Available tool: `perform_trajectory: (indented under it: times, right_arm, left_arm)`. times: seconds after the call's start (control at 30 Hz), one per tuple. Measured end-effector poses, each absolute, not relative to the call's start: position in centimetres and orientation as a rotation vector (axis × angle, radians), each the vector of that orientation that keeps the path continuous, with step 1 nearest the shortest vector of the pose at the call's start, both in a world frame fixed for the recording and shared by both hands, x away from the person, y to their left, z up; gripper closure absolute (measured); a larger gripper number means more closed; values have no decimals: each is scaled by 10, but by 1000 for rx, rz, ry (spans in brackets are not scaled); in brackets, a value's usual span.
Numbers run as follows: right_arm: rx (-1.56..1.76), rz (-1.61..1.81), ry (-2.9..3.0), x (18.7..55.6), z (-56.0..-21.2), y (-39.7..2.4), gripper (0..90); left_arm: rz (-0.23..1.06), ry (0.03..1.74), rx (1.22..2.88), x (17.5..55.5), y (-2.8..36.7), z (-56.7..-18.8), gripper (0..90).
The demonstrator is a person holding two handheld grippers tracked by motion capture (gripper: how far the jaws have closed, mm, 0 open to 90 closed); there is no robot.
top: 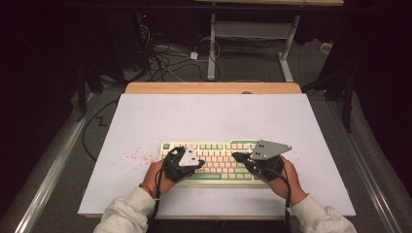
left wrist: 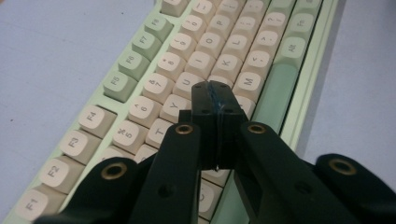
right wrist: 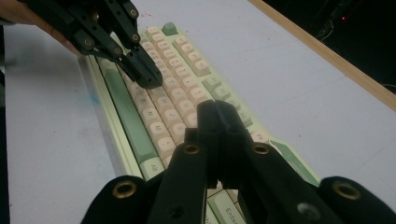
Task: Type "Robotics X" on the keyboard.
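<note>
**Typing on a mechanical keyboard with two closed grippers**

Hovering over the keys, the left gripper [top: 200, 164] and right gripper [top: 236, 156] are both keeping their jaws pressed together, holding nothing. The keyboard [top: 218, 156] is lying near the white table's [top: 204, 114] front edge; rigid and probably light, it is best gripped by its side rims. Beyond, cables [top: 163, 60] are trailing across a dark floor.

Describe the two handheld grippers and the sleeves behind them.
Both the left gripper and right gripper are black, with brass-ringed pivots on linked arms, a grey three-cornered plate on top and a black cable trailing back. The sleeves are light grey; a thin band circles the left wrist.
</note>
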State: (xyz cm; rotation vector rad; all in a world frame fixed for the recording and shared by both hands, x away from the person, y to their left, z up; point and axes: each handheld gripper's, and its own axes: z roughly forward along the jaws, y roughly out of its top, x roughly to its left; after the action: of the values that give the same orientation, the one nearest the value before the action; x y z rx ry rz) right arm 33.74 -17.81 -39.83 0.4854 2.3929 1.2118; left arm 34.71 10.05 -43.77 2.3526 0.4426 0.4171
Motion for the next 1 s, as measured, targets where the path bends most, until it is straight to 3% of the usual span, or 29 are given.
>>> perform_trajectory:
  times: [1.0]
  right_arm:
    - [488,1211,2367,338,-395,-183,900]
  left_arm:
    - [484,481,2253,343,129,-427,872]
